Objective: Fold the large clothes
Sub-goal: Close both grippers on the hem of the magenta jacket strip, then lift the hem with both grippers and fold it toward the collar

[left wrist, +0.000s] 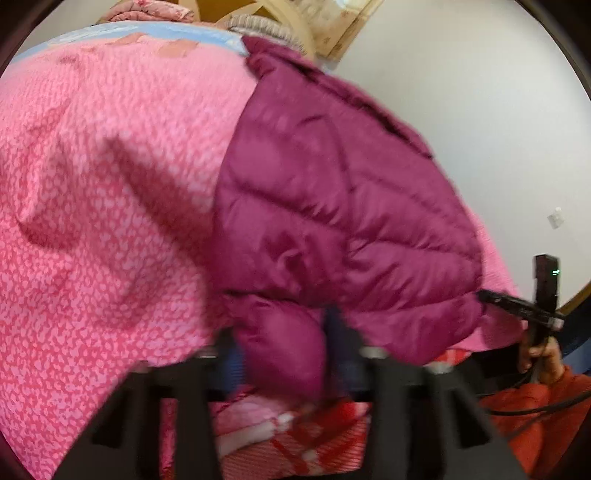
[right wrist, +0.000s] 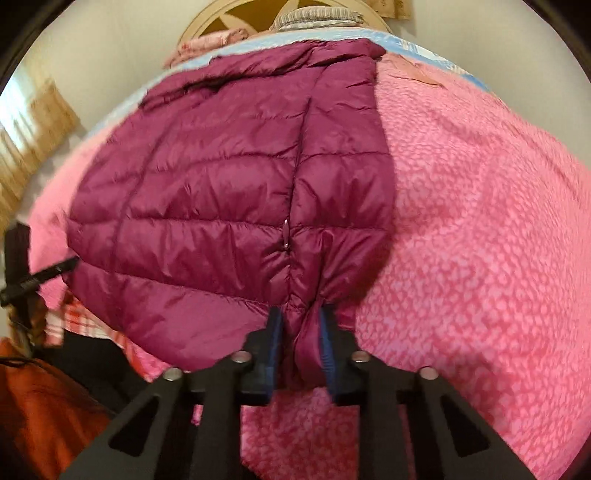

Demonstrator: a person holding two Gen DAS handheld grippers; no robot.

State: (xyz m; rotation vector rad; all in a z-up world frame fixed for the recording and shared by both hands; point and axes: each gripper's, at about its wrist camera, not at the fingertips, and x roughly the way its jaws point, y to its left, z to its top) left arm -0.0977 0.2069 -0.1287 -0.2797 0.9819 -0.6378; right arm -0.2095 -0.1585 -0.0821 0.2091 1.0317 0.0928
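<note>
A magenta quilted puffer jacket (right wrist: 221,206) lies spread on a pink patterned bedspread (right wrist: 480,240), collar at the far end. It also shows in the left wrist view (left wrist: 325,206). My right gripper (right wrist: 301,332) is shut on the jacket's near hem beside the zipper, cloth bunched between its blue pads. My left gripper (left wrist: 284,339) is shut on another part of the near hem, a puffy fold filling the gap. The right gripper also shows in the left wrist view (left wrist: 517,302), at the jacket's right corner.
The bedspread (left wrist: 92,221) covers the bed on both sides of the jacket. A wooden headboard (right wrist: 236,22) and pillows stand at the far end. A red and white checked cloth (left wrist: 295,435) hangs below the near edge. An orange sleeve (right wrist: 33,417) is at the lower left.
</note>
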